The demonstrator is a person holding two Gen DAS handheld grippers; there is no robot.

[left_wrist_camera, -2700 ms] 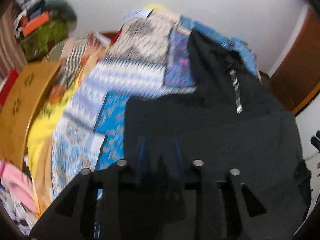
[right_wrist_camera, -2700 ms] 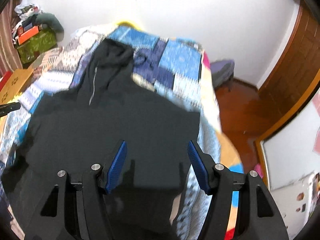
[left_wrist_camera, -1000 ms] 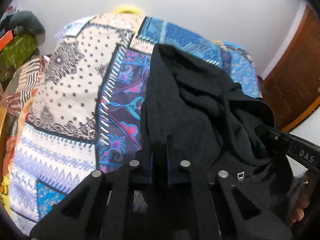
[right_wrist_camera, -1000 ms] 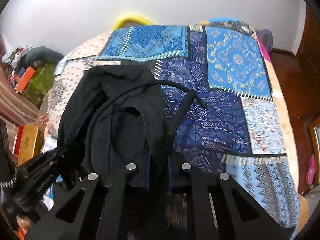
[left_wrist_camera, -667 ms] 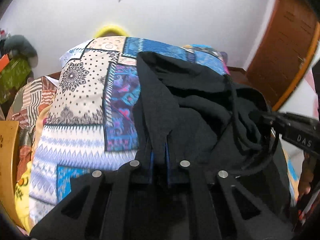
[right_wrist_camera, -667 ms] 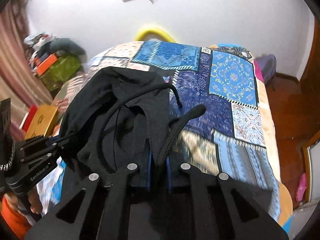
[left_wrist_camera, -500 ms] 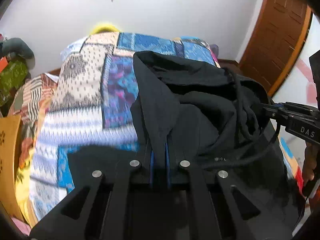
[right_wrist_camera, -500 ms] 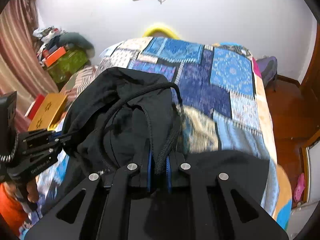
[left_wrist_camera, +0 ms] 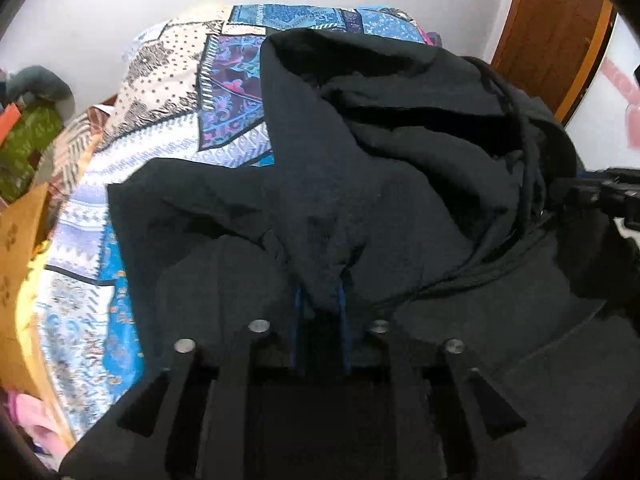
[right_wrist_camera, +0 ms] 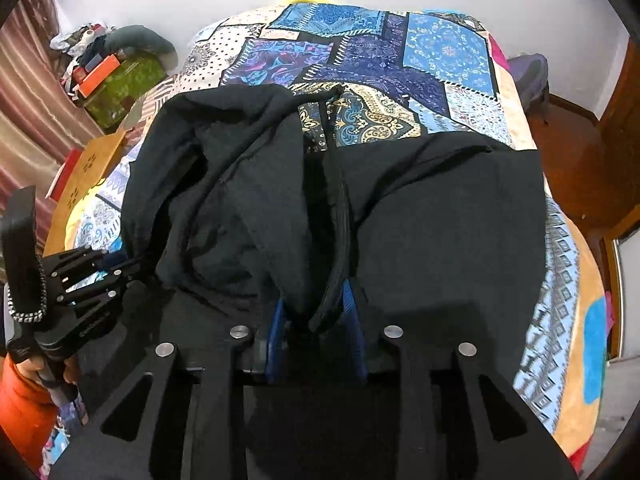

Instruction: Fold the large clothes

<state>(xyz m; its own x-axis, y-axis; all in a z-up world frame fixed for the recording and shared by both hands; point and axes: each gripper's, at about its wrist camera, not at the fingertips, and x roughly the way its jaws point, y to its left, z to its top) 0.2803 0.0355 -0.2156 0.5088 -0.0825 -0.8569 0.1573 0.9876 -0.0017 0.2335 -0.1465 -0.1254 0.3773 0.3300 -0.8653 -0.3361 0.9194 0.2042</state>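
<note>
Left wrist view shows 1 black fleece hooded sweatshirt (left_wrist_camera: 380,184) lying on 1 bed covered by a patchwork quilt of blue, purple and cream printed squares (left_wrist_camera: 180,80). The hood part is lifted and folded toward the camera over the flat body of the garment. The left gripper (left_wrist_camera: 320,304) has its 2 blue-padded fingers (left_wrist_camera: 298,308) drawn close, pinching a fold of the hood edge between them. At the right edge of this view the right gripper (left_wrist_camera: 560,196) appears as a black tool touching the other side of the hood.

In the right wrist view the right gripper (right_wrist_camera: 316,316) also has 2 blue pads (right_wrist_camera: 276,320) nearly together, and between them sit the hood fabric and 1 thick black drawstring cord (right_wrist_camera: 340,240). The left gripper (right_wrist_camera: 120,268) is seen at the left, its tip against the hood, and the person's hand with an orange sleeve (right_wrist_camera: 28,392) holds its handle. Beside the bed, at the left, stand 1 green patterned box (right_wrist_camera: 124,84) with 1 orange item on top, and 1 light wooden board with flower-shaped cutouts (right_wrist_camera: 88,168). A brown wooden door (left_wrist_camera: 552,32) is at the right in the left wrist view.
</note>
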